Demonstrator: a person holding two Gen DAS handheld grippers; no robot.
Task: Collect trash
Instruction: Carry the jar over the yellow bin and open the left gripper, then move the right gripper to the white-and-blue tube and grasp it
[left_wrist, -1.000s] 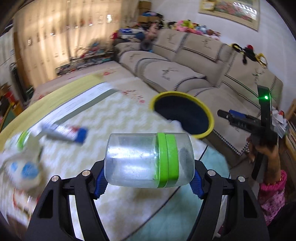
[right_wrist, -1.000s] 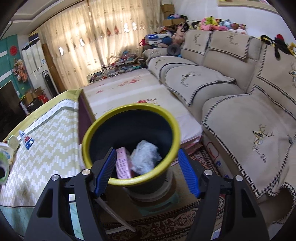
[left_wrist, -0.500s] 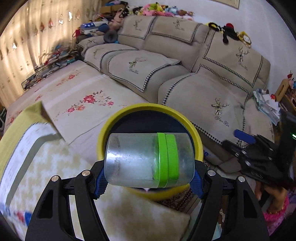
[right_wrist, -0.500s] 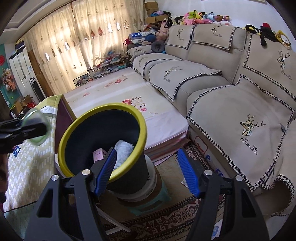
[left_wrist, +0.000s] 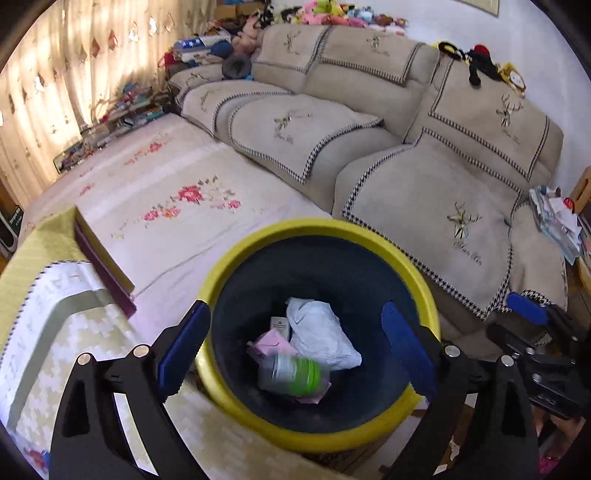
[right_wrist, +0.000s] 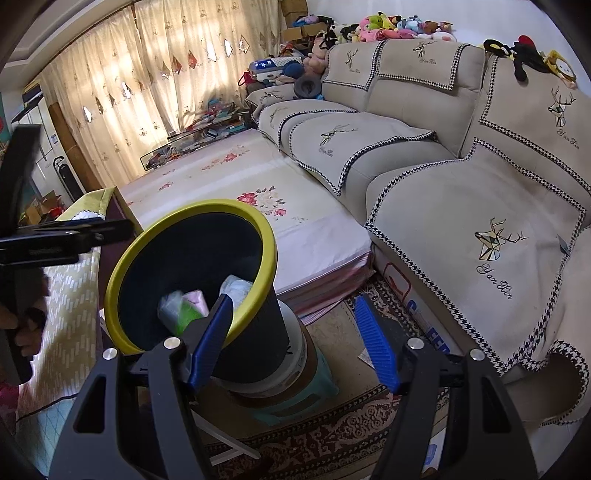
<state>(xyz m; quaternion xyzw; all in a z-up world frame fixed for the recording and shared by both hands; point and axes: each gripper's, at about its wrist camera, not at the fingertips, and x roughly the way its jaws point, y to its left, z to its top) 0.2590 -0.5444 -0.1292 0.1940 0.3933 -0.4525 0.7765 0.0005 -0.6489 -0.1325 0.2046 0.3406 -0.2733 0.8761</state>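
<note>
A dark bin with a yellow rim (left_wrist: 258, 247) stands beside the table; it also shows in the right wrist view (right_wrist: 271, 240). My left gripper (left_wrist: 295, 347) is open and empty, directly above the bin's mouth. A clear plastic jar with a green band (left_wrist: 291, 373) lies blurred inside the bin, on a pink carton (left_wrist: 271, 341) and beside a crumpled white tissue (left_wrist: 321, 332); the jar also shows in the right wrist view (right_wrist: 175, 308). My right gripper (right_wrist: 291, 339) is open and empty, low at the bin's right side.
A beige sectional sofa (left_wrist: 443, 192) runs along the back and right. A floral-covered low platform (left_wrist: 177, 199) lies behind the bin. The table with a zigzag cloth (left_wrist: 74, 362) is at the left. A patterned rug (right_wrist: 332, 439) covers the floor.
My left gripper opened over the bin and the jar dropped out of it into the bin. My right gripper drifted right, away from the bin's mouth.
</note>
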